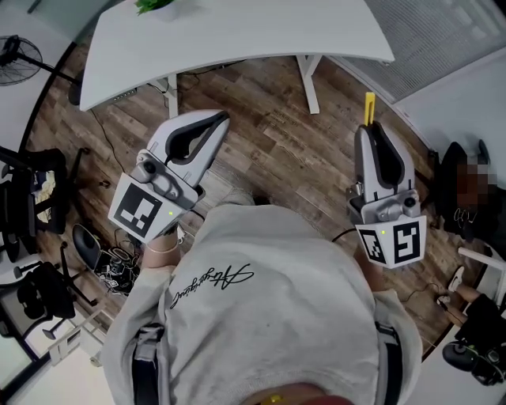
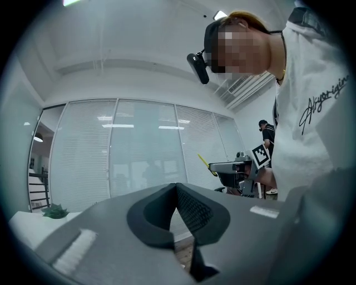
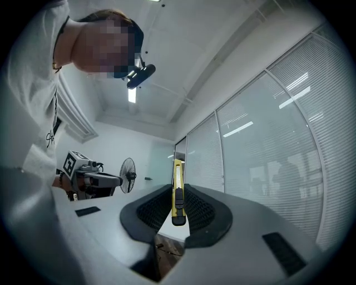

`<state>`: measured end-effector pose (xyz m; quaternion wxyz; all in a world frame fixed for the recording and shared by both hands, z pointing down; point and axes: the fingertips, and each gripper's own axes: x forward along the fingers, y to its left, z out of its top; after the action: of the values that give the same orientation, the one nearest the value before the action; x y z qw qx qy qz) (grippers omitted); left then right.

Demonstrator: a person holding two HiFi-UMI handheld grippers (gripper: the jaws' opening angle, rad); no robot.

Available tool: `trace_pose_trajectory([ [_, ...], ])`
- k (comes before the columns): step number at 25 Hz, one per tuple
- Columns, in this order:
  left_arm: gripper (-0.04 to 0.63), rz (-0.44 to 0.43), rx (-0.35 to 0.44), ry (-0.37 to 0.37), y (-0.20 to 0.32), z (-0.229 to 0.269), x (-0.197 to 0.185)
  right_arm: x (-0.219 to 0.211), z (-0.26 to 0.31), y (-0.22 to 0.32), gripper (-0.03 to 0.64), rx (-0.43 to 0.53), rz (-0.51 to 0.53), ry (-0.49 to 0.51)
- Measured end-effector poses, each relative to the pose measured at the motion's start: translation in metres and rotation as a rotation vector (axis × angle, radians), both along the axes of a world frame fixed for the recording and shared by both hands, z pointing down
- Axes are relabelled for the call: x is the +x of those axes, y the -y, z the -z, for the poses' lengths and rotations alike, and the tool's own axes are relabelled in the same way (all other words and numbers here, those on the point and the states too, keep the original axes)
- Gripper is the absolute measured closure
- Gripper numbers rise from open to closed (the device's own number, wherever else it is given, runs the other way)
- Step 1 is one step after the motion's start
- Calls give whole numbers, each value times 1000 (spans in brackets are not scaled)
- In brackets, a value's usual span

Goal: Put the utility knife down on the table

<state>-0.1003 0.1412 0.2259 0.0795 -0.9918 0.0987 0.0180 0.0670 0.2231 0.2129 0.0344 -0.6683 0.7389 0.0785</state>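
- Right tongs (image 1: 370, 130): pads closed narrowly on the utility knife (image 3: 177, 192) and gripping it by its yellow body. One end sticks out past the tips.
- Utility knife, location: held in the air in the right tongs, above the wooden floor (image 1: 269, 150). It is well short of the desk (image 1: 237, 32) and touches no surface.
- Left tongs (image 2: 177, 195): pads together with nothing between them, held out to the person's left and taking no part.
- Desk: white top, bare over most of what shows. A green plant (image 1: 154, 5) sits at its far edge.
- Step in hand (judged): carrying the knife to the desk.
- Handling advice:
  - Bring the right tongs over a bare stretch of the top, away from the plant and back from the near edge.
  - Lower and tip them until the knife's long side lies against the surface.
  - Only then part the pads, and draw straight back so the tips don't drag it.
- Risk (judged): letting go from a height could make the knife bounce or slide off.
- Containers: none seen in any view.
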Motion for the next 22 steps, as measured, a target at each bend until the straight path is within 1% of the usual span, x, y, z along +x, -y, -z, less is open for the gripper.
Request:
trace_pose_trajectory([
  [6, 609, 11, -27, 1, 4, -6, 0, 2, -7, 8, 551, -22, 8, 2],
  [12, 607, 35, -9, 13, 19, -16, 4, 5, -8, 19, 551, -1, 18, 22],
  [16, 607, 38, -18, 9, 33, -19, 4, 6, -9, 30, 551, -14, -1, -34],
  [19, 607, 43, -5, -2, 49, -18, 8, 11, -11, 43, 551, -6, -1, -34],
  [22, 609, 21, 9, -8, 61, -18, 12, 14, -12, 59, 551, -7, 4, -36],
])
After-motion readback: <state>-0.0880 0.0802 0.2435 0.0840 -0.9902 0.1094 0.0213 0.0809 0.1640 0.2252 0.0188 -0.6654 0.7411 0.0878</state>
